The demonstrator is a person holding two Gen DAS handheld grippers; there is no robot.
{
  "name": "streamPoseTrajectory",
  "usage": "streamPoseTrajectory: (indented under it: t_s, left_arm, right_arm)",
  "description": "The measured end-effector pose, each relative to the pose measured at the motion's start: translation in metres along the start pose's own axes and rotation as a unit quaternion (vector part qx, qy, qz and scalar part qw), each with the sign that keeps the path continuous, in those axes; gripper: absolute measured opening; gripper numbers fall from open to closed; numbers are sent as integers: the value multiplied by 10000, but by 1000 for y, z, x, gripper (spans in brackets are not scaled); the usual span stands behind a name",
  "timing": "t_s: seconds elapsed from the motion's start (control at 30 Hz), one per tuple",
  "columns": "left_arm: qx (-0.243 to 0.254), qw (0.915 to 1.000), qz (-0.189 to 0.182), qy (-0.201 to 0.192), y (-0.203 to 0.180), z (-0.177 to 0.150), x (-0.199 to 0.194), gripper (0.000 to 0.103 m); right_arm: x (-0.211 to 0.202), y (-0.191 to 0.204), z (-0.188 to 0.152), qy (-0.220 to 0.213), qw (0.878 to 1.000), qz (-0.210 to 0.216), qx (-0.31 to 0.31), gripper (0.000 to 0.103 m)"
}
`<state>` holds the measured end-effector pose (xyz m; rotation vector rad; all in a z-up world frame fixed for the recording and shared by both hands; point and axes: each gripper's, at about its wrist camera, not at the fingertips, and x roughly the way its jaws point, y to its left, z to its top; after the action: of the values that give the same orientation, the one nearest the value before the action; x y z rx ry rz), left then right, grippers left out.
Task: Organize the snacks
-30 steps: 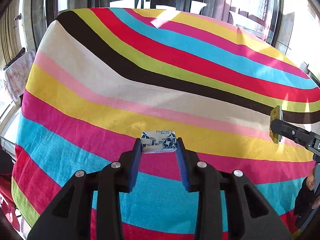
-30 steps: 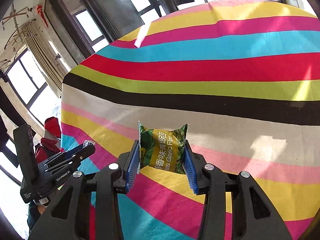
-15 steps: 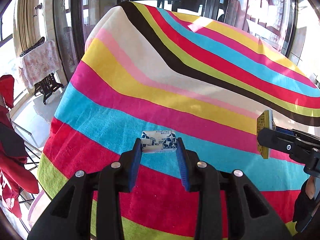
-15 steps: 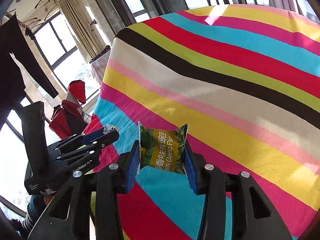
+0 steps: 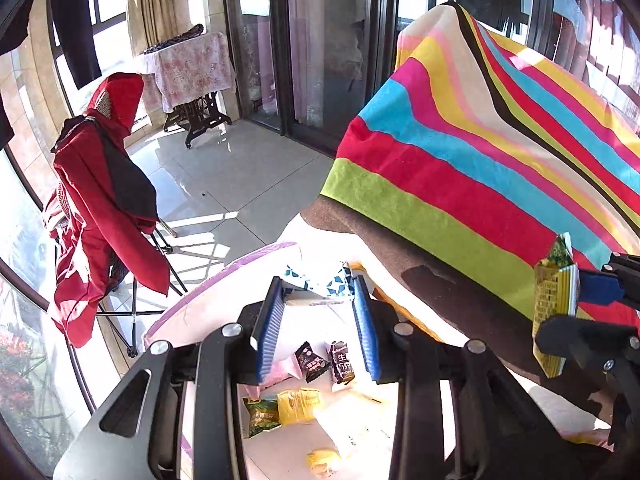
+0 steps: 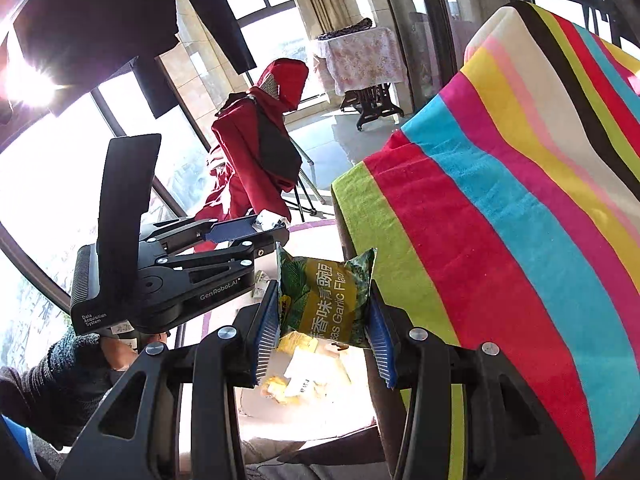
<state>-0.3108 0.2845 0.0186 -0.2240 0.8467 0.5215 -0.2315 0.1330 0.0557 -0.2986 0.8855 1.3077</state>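
Note:
My left gripper (image 5: pixel 318 300) is shut on a small blue-and-white packet (image 5: pixel 316 282). It hangs past the edge of the striped cloth (image 5: pixel 480 168), over a white container with a purple rim (image 5: pixel 224 276). Several snack packets lie inside, among them two dark chocolate ones (image 5: pixel 316 364) and a green one (image 5: pixel 260 416). My right gripper (image 6: pixel 324 320) is shut on a green and yellow garlic peas packet (image 6: pixel 326 300), above yellow snacks (image 6: pixel 300 376) in the container. Each view shows the other gripper: the right gripper (image 5: pixel 576 308) at the right edge, the left gripper (image 6: pixel 272 236) at the left.
The striped cloth (image 6: pixel 500 220) drapes over the table at the right. A red jacket (image 5: pixel 100 200) hangs on a folding chair to the left. A small table with a floral cloth (image 5: pixel 188 64) stands at the back by the windows, across a tiled floor (image 5: pixel 224 184).
Both grippers have swung left off the striped cloth, past its edge, and now hang over the container of snacks. Each keeps hold of its packet.

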Motion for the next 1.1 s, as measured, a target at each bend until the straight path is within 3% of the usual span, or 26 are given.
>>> streamPoseTrajectory:
  t_s: [0.1,0.13,0.17,0.2,0.23,0.3,0.43,0.53,0.67,0.77,0.83,1.1]
  left_arm:
    - [-371,9991,214,5,27,-18,-6,35]
    - [-493,9984,256,-39,35,-23,-8,40]
    - [-595,9978,276,-100,41,-26,-12,64]
    - [-702,9969,292,-183,47,-28,-16,82]
    - [-799,9957,340,-318,52,-29,-22,100]
    - [-859,9935,516,-544,58,-29,-35,101]
    - [-911,9889,1010,-602,69,-21,-52,101]
    - [-1194,9835,1175,-682,81,-13,-63,101]
    - [-1738,9794,965,-345,98,-22,-36,101]
    - [-1791,9786,983,254,95,-34,0,101]
    - [-1845,9762,1058,435,90,-46,12,101]
    - [-1737,9766,952,839,75,-72,34,101]
  right_arm:
    - [23,23,-4,277,9990,53,-335,45]
    - [31,27,-5,356,9986,51,-394,47]
    - [36,32,-6,407,9982,62,-427,63]
    - [39,35,-7,405,9981,76,-455,80]
    - [40,38,-7,366,9982,47,-483,85]
    - [42,45,-8,376,9977,-15,-558,87]
    - [50,56,-10,502,9961,-81,-727,87]
    - [63,63,-14,656,9946,-204,-777,87]
    - [96,56,-23,1211,9911,-274,-475,88]
    - [119,43,-33,1646,9856,-370,60,88]
    - [129,39,-42,1903,9799,-540,238,88]
    - [137,40,-58,2158,9728,-839,121,87]
